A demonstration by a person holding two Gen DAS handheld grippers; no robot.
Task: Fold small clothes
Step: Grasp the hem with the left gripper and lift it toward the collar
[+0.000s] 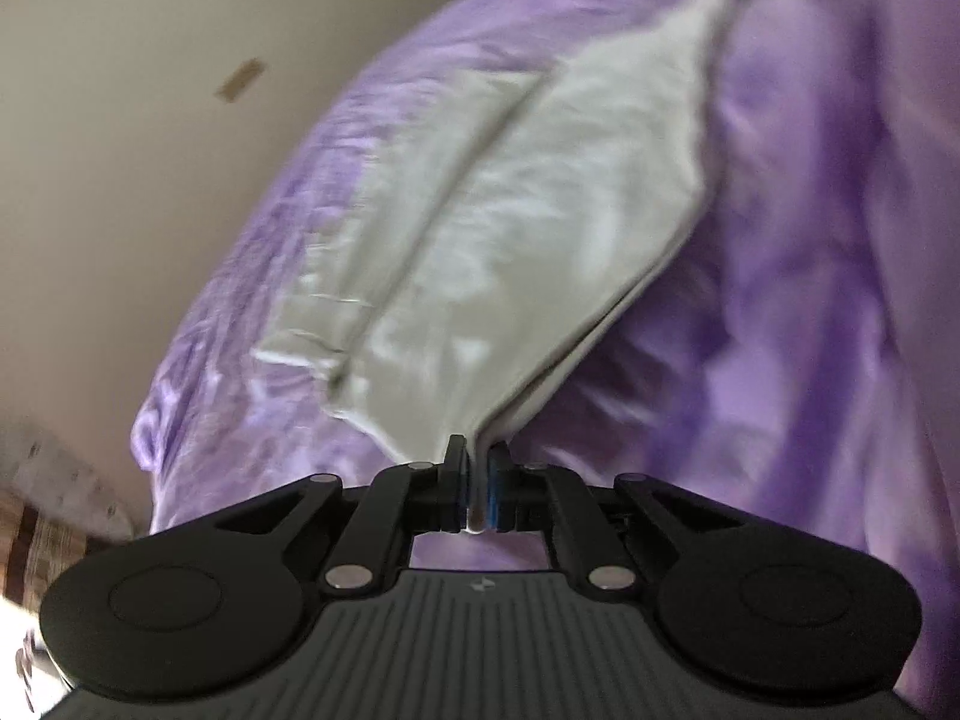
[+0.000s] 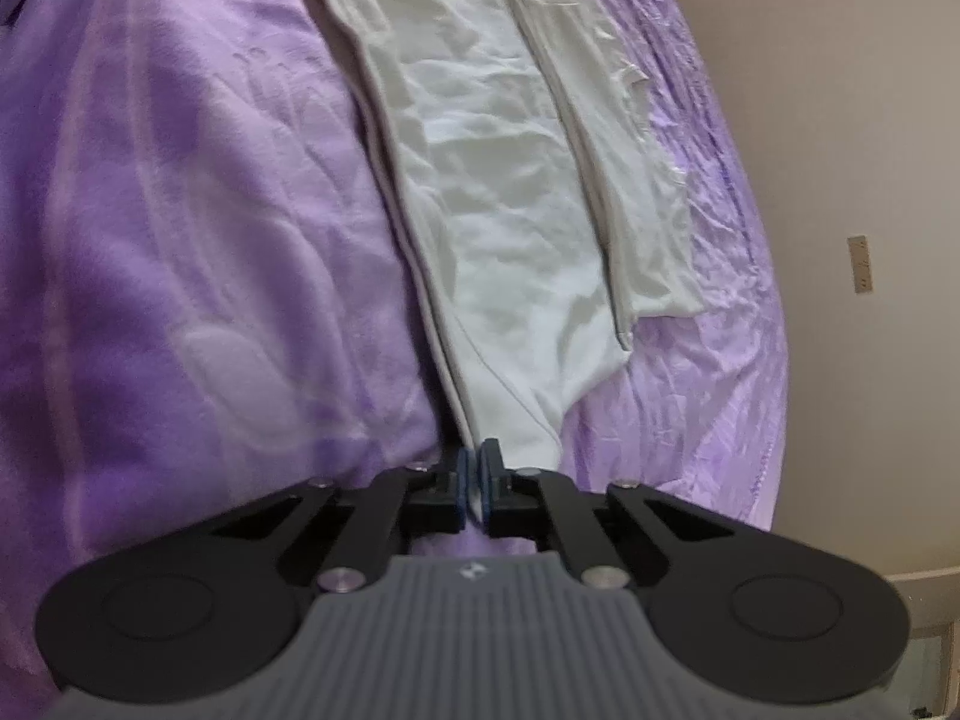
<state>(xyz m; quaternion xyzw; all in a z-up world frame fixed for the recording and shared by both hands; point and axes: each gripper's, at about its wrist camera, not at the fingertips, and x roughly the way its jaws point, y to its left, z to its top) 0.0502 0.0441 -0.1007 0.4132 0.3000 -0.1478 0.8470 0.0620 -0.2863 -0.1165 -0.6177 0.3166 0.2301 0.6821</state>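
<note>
A: How is the white garment [image 2: 510,198] going to handle?

B: Judging by the creases and the way it is sagging, it is light, thin and quite limp, with no stiffness to help. It is lying on the purple bedspread [image 2: 180,210] and stretching away straight ahead of both sets of fingers.

A: And where are the fingers taking hold?

B: At the near corners. The left gripper [image 1: 478,480] is pinching a corner right between its fingers, which are closed down to the thickness of the cloth. The right gripper [image 2: 475,480] is doing the same, fingers pressed together with a sliver of white cloth caught between the pads.

A: Is that grip looking safe?

B: Only a small bite of cloth is sitting in each pinch, so I would guess it could slip if pulled sharply. The bedspread beyond the fingers is looking glossy in places, so the garment may slide on it.

A: How many things are you counting?

B: One white garment, one bedspread, two grippers. No other clothes are showing in either view.
</note>
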